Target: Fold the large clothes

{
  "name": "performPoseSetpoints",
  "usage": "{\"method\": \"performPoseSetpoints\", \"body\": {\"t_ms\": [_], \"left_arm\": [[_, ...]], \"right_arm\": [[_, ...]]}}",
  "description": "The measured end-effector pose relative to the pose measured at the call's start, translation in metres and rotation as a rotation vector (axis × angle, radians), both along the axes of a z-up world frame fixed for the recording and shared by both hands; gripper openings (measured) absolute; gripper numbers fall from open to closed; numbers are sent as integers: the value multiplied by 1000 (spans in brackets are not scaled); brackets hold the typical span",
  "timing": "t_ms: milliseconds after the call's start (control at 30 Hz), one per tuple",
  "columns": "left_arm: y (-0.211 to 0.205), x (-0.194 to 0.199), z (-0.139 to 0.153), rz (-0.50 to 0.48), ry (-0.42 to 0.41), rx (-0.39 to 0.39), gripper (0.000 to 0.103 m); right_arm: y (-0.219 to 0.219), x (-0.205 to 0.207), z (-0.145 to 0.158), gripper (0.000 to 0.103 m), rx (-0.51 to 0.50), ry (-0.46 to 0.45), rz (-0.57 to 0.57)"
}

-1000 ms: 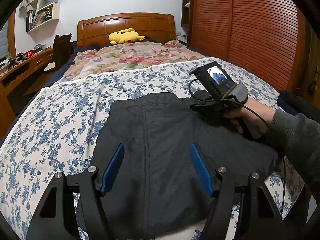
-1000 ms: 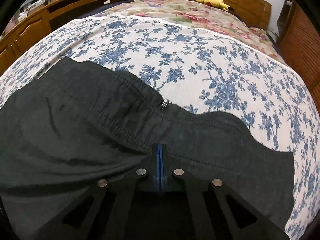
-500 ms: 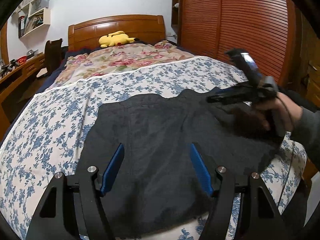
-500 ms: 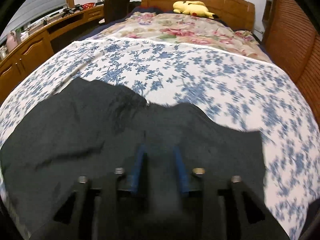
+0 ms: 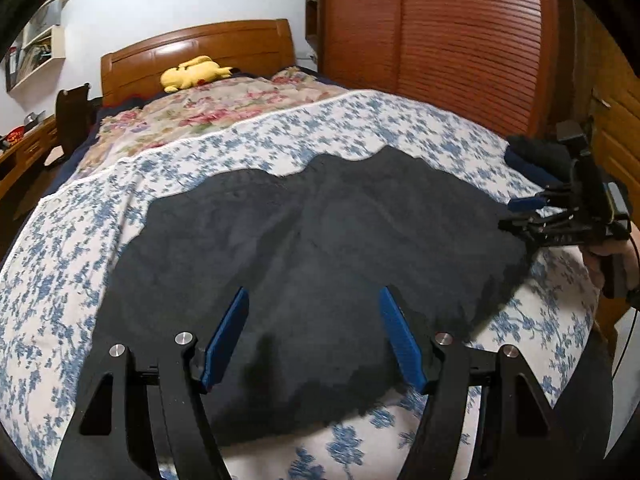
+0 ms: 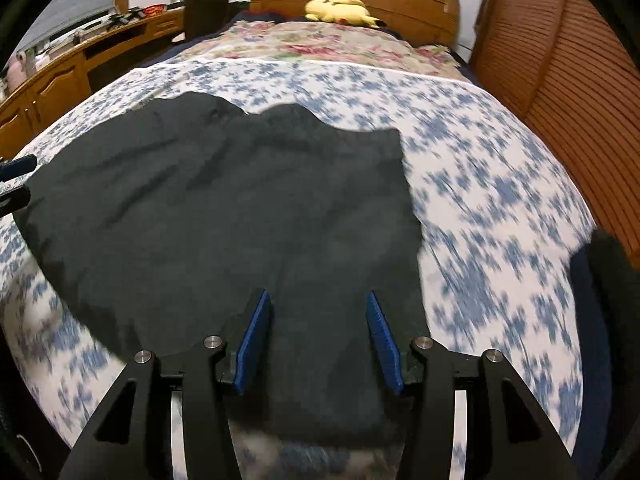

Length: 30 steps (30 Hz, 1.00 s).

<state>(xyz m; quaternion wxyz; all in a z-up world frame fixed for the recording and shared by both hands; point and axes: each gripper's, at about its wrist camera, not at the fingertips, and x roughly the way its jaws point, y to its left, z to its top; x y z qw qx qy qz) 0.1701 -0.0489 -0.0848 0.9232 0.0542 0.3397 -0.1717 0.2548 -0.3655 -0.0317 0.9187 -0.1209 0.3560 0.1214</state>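
Observation:
A large black garment [image 5: 320,248] lies spread flat on the blue-flowered bedspread [image 5: 68,264]; it also shows in the right wrist view [image 6: 224,208]. My left gripper [image 5: 314,320] is open and empty, held above the garment's near edge. My right gripper [image 6: 316,320] is open and empty above the garment's near right part; it also shows at the far right of the left wrist view [image 5: 524,210], beside the garment's right edge. The left gripper's blue fingertips [image 6: 18,165] show at the left edge of the right wrist view.
A yellow plush toy [image 5: 196,74] lies by the wooden headboard [image 5: 200,46] on a pink-flowered quilt [image 5: 224,104]. A slatted wooden wardrobe [image 5: 460,40] stands on the right, a wooden desk [image 6: 60,80] on the left. Dark clothing [image 6: 608,272] lies at the bed's right edge.
My right gripper has opened, let go of the garment's top edge and pulled back to the right. The garment now lies flat. My left gripper stays open and has backed off slightly.

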Motion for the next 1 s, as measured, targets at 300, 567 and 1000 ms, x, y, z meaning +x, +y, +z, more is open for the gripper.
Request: {"method": "performPoseSetpoints", "body": {"t_ms": [300, 567, 1000], "left_arm": [[-21, -9, -6, -31, 22, -2, 69], [-25, -13, -14, -25, 42, -16, 69], [-21, -19, -24, -13, 66, -5, 69]], "right_arm": [[-29, -20, -16, 61, 91, 6, -112], [-45, -32, -26, 71, 173, 48, -146], [-52, -35, -29, 73, 227, 122, -166]]}}
